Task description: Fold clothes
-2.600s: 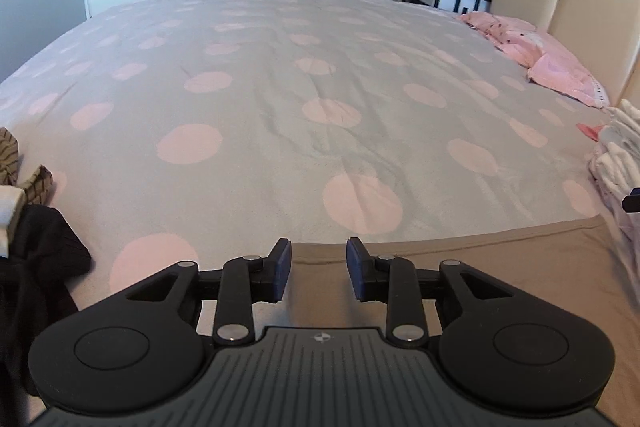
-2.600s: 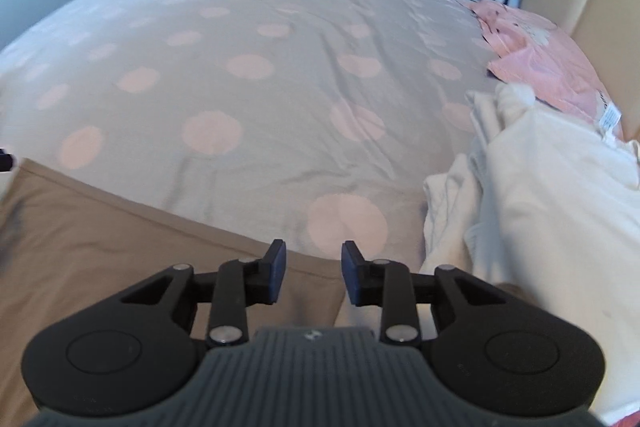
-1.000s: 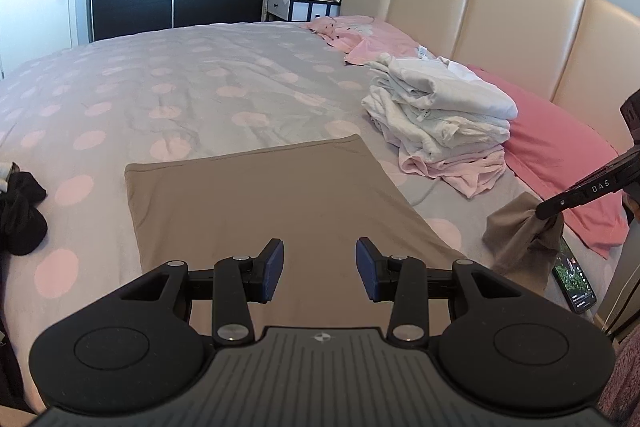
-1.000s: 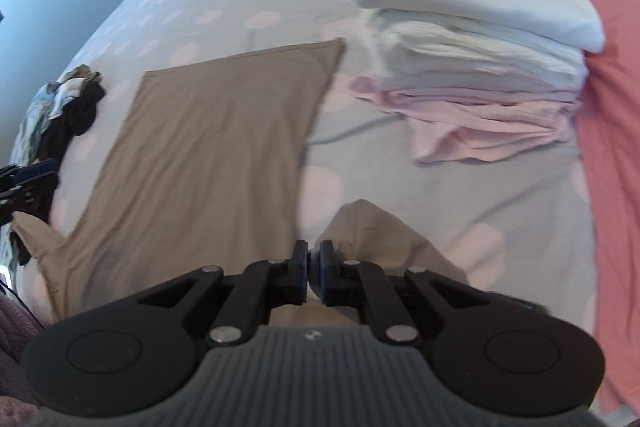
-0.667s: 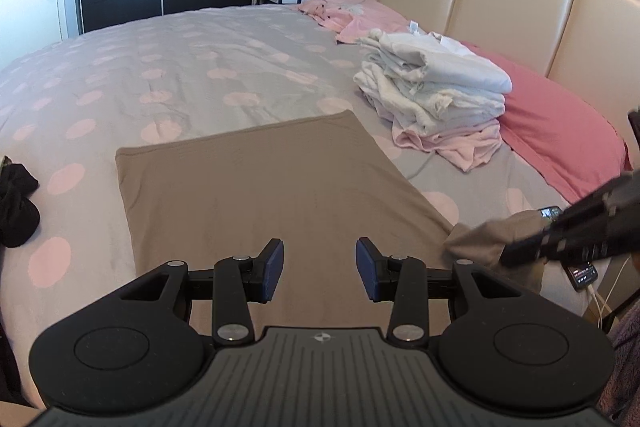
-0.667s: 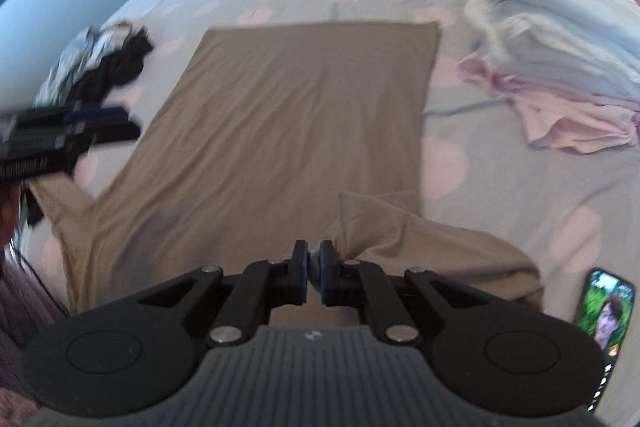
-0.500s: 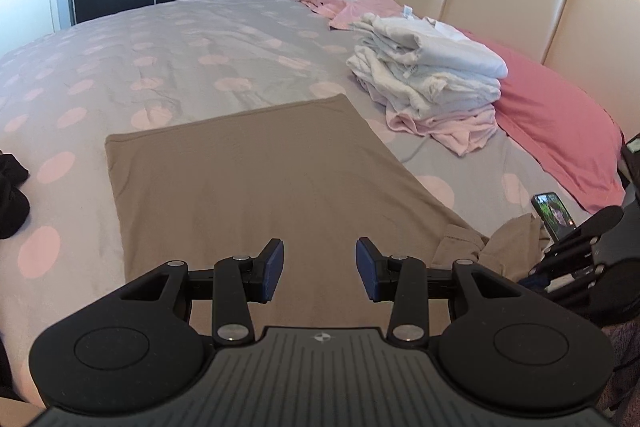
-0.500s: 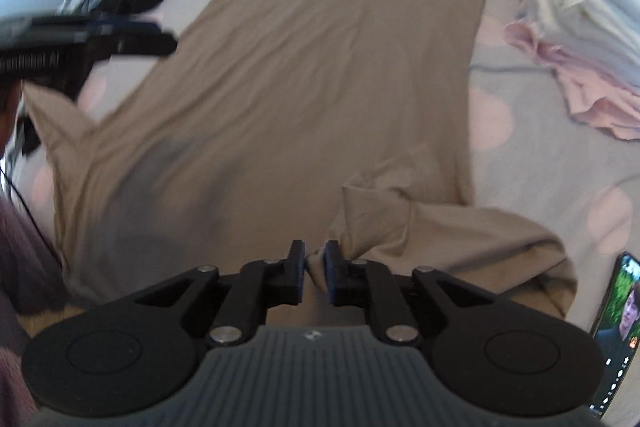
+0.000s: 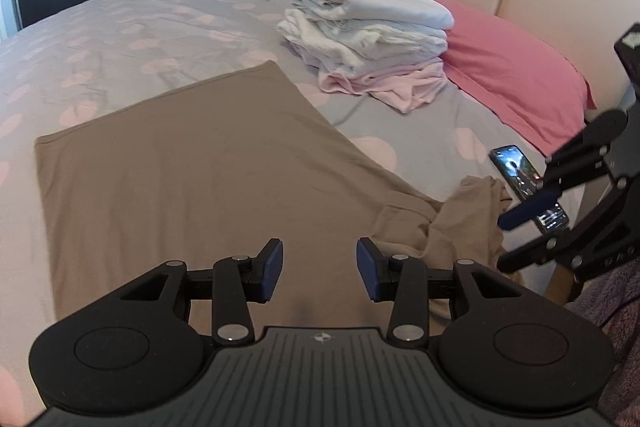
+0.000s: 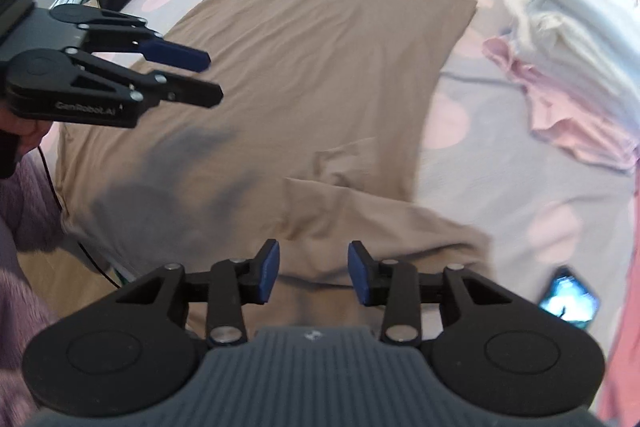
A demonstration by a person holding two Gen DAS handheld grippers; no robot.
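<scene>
Released, tan shirt [image 10: 320, 75] sleeve lies below right tongs [image 10: 312, 273], just spread; left tongs [image 9: 319, 270] spread, empty.

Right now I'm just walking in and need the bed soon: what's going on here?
A person is folding clothes with two handheld claws. A tan stretchy top lies spread flat on the grey pink-dotted bedcover. The right claw has just been opening and stands open over the top's folded-in sleeve. The left claw hovers open, holding nothing. A folded white-and-pink stack sits nearby.
</scene>
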